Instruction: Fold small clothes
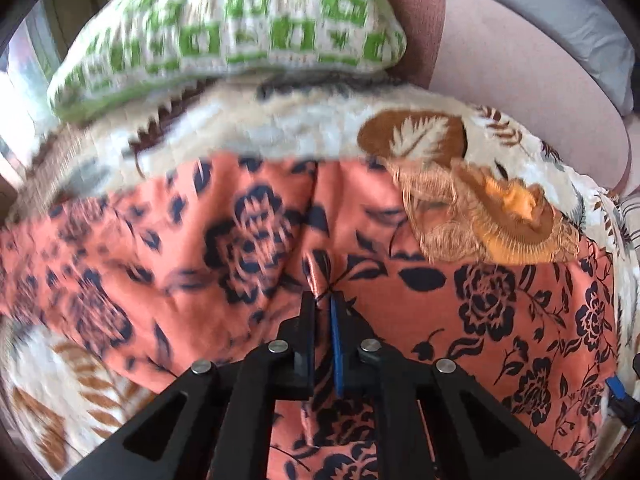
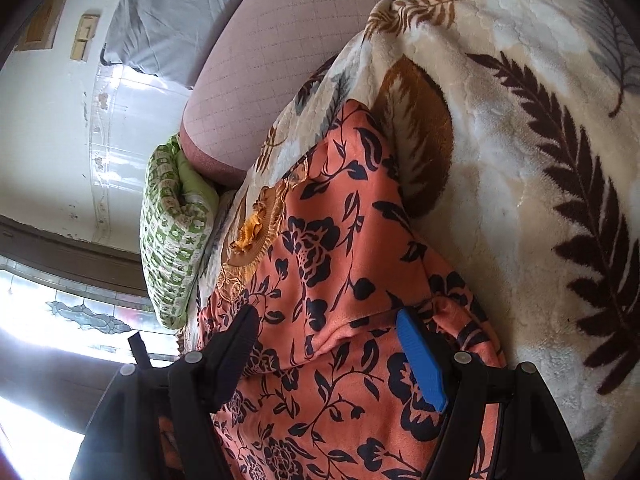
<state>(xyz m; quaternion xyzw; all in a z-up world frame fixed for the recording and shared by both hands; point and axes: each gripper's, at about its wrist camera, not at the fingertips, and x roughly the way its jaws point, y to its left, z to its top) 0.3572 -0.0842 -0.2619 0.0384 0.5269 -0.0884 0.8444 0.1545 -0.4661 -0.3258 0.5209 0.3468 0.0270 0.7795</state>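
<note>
While the left gripper [image 1: 323,304] is clenched on a pinched ridge of the orange, black-flowered cloth garment [image 1: 240,240], that garment lies spread over the cream leaf-print fleece blanket [image 2: 520,160], its length running away toward the blanket's far edge by the green checked pillow [image 1: 240,24]. Over the garment's near end the right gripper [image 2: 328,328] hangs with jaws wide apart, holding nothing, fingers pointing along that length, so it looks the nearer one to take the near hem.

The left gripper [image 1: 323,304] has its fingers pinched nearly together. The right gripper [image 2: 326,324] stands spread wide.

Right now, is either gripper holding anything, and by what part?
The left gripper is shut on a pinched-up ridge of the orange floral garment, mid-cloth rather than at an edge. The right gripper is open, straddling the same garment, gripping nothing.
</note>
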